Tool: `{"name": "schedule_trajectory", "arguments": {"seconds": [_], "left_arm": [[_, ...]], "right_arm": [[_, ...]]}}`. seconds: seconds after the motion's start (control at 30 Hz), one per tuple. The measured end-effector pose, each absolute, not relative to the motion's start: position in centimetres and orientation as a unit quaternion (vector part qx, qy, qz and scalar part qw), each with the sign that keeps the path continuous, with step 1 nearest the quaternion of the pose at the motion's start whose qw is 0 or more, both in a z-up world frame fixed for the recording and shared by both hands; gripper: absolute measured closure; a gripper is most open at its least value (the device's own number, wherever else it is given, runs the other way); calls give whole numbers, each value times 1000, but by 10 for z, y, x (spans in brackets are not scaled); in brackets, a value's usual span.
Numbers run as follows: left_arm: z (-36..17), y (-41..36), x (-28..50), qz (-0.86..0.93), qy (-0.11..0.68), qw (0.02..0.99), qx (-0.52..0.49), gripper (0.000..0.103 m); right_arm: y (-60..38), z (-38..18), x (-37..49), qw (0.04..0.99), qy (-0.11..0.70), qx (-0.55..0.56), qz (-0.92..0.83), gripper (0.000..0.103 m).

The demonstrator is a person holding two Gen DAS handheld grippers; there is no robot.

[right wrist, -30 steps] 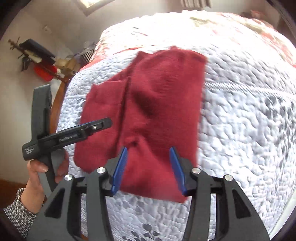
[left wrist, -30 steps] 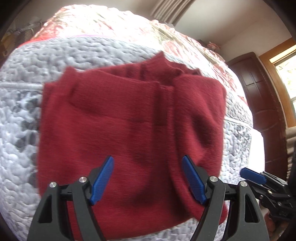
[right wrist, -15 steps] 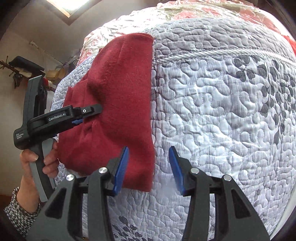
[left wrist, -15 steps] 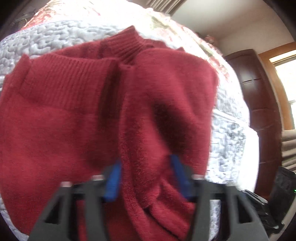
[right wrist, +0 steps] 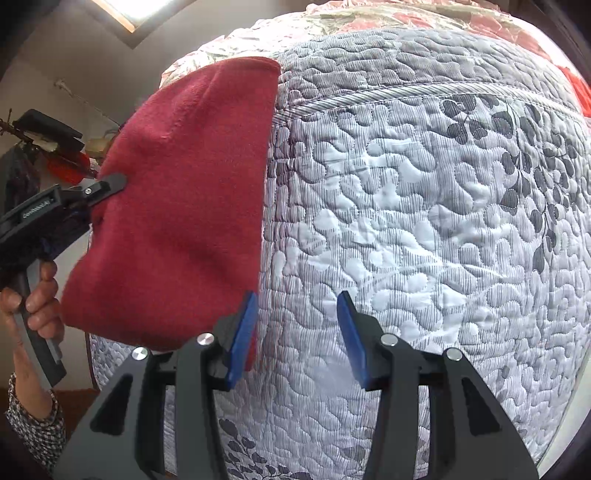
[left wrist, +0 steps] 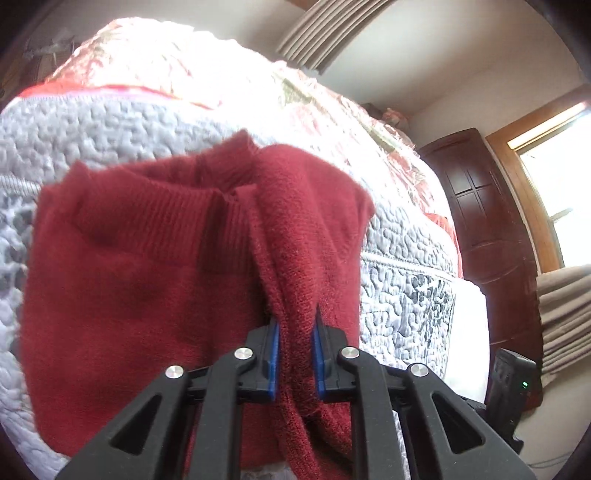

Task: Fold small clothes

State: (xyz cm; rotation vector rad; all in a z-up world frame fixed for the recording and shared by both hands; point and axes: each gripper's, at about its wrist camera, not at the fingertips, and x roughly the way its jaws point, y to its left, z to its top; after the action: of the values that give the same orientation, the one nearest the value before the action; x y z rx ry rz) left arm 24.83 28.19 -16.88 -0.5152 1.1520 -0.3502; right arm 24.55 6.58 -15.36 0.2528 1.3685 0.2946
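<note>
Red knit sweater [left wrist: 140, 295] is being pinched by the left gripper [left wrist: 295, 354] fingers — right gripper [right wrist: 295, 332] fingers gaping beside the sweater; the fold is best being laid flat.

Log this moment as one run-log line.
left gripper: shut on dark red knit sweater | right gripper: open, empty, beside sweater edge | surface: grey quilted bedspread

Quilted grey bed [right wrist: 424, 221] carries a red sweater [left wrist: 129, 295]

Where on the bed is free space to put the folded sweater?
Free: the grey quilt right of the sweater, up to the floral cover. Crowded: the left edge, where the left hand-held gripper grips the sweater.
</note>
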Motion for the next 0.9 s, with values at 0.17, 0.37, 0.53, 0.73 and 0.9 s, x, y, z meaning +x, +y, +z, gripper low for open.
{"name": "schedule_trajectory", "arguments": {"seconds": [0.17, 0.37, 0.53, 0.73, 0.9], "left_arm": [[-147, 317, 243, -150, 521, 811, -221, 89], [-145, 390, 238, -99, 514, 826, -208, 89], [-185, 449, 232, -59, 541, 810, -217, 88], [-247, 453, 217, -43, 575, 786, -222, 85], [-230, 458, 206, -30, 570, 793, -214, 65]], "right_arm": [[80, -158, 244, 754, 631, 115, 145, 58], [109, -159, 244, 751, 632, 98, 166, 58], [140, -158, 243, 745, 636, 79, 187, 58], [171, -166, 243, 733, 648, 61, 199, 58], [188, -175, 238, 715, 662, 75, 211, 55]]}}
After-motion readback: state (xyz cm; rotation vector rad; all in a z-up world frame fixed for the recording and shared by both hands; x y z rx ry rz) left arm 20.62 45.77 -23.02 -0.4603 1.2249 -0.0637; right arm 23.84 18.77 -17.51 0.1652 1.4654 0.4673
